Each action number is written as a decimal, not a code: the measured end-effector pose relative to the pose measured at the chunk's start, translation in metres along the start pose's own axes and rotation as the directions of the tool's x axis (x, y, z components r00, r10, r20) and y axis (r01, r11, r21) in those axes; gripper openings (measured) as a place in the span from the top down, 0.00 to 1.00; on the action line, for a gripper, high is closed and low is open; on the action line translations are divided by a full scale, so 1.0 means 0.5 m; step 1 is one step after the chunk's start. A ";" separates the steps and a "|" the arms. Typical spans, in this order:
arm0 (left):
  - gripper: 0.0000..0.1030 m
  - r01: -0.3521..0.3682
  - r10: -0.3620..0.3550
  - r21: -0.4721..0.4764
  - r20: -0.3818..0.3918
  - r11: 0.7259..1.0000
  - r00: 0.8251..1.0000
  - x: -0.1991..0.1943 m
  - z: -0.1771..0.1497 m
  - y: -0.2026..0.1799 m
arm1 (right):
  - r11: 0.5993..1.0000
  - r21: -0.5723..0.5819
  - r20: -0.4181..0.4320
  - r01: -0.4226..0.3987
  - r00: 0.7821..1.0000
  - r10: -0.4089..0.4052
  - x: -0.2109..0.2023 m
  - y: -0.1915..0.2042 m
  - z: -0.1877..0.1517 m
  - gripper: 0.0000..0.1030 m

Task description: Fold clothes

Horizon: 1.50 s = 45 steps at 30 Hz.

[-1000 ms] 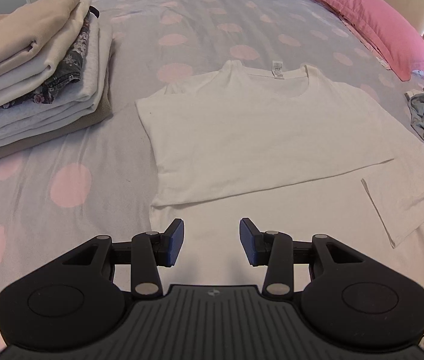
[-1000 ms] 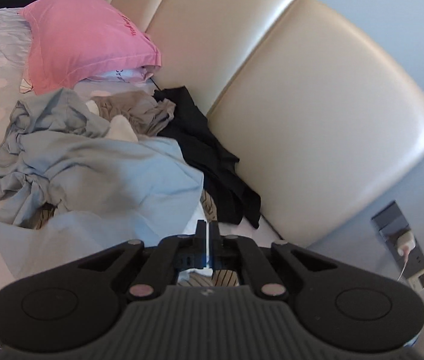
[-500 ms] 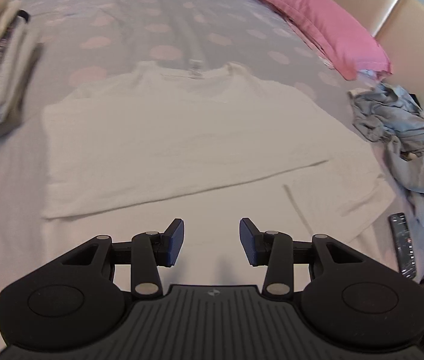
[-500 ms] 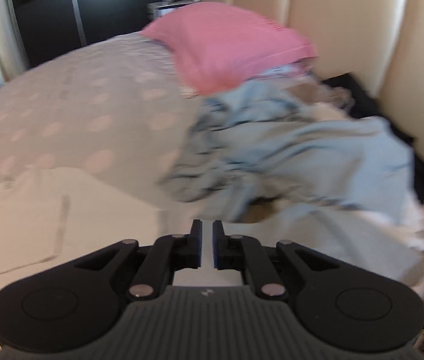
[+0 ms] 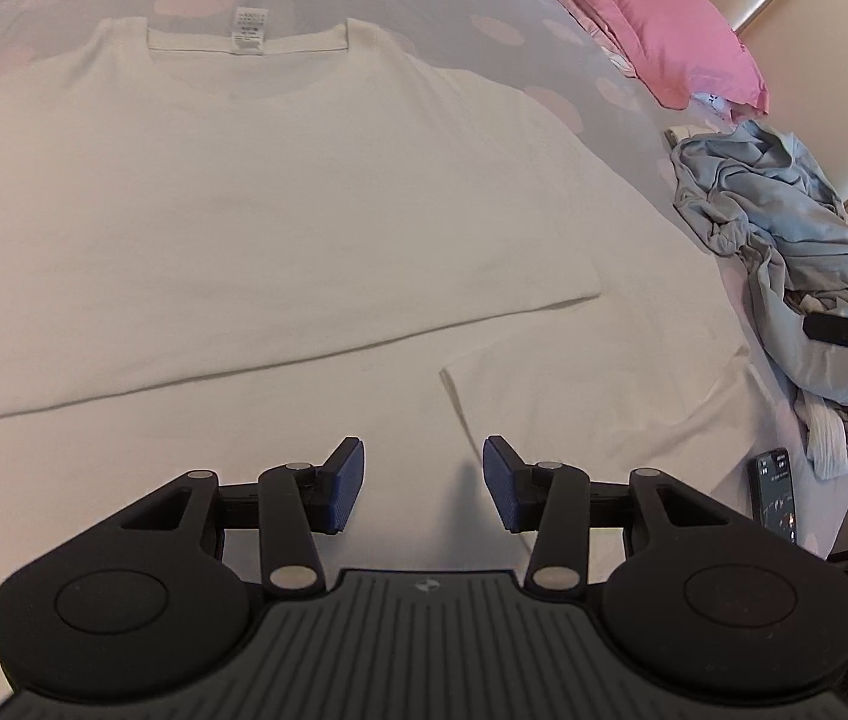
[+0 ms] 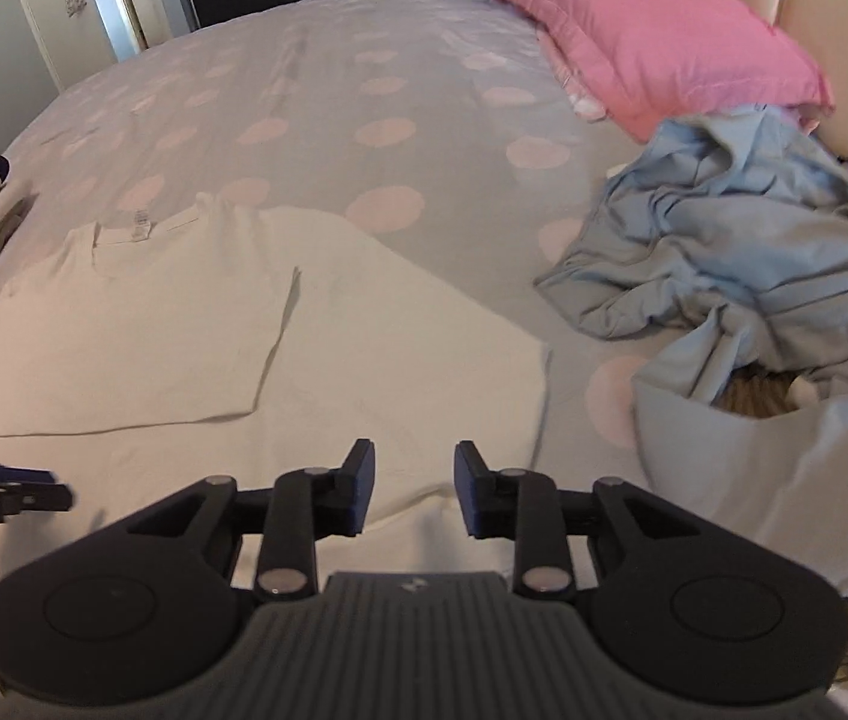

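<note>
Both tools, left (image 5: pixel 422 483) and right (image 6: pixel 411 487), hover parted and empty over the white T-shirt (image 5: pixel 255 228), right just widening.

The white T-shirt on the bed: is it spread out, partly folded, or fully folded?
Partly folded: the white T-shirt lies flat with one side lapped over its body.

A shirt (image 5: pixel 255 198) lies flat mid-bed (image 6: pixel 315 90); clothes heap (image 5: pixel 784 252) at three o'clock, pillow (image 5: pixel 640 6) at one, phone (image 5: pixel 776 495) at four.
</note>
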<state>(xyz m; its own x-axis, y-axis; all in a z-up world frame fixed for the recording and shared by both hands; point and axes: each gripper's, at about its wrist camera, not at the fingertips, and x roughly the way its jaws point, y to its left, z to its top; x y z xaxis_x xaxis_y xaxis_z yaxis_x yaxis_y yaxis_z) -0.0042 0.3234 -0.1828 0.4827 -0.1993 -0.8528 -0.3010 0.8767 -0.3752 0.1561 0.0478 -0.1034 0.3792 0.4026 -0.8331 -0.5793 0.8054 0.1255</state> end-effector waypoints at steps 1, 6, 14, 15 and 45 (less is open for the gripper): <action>0.60 0.005 -0.005 -0.004 0.001 1.000 1.000 0.007 0.003 0.001 | 1.000 0.007 -0.009 -0.015 1.000 0.015 0.002 0.001 0.000 0.69; 0.60 0.025 -0.025 -0.026 0.009 0.999 1.000 0.030 0.022 0.004 | 0.995 -0.101 0.004 -0.004 1.000 0.004 0.002 0.038 0.006 0.65; 0.92 -0.002 0.003 -0.034 0.013 0.999 1.000 0.061 0.035 -0.027 | 0.990 -0.138 -0.045 0.010 0.999 -0.016 0.033 0.044 0.007 0.63; 0.98 -0.005 0.006 -0.034 0.018 0.999 1.000 0.060 0.034 -0.030 | 0.989 -0.147 -0.050 0.020 0.998 -0.028 0.036 0.043 0.005 0.63; 1.00 -0.039 0.019 0.038 0.426 0.998 0.905 -0.454 0.266 -0.002 | 0.961 -0.233 -0.068 0.148 0.984 -0.167 0.073 0.047 -0.002 0.63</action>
<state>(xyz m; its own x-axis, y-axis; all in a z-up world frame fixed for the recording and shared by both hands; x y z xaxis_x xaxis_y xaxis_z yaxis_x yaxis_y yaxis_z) -0.0041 0.4260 0.0594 0.7809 0.0229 -0.6242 -0.2879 0.9000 -0.3272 0.1556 0.0810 -0.1314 0.4210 0.2318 -0.8769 -0.6690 0.7322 -0.1277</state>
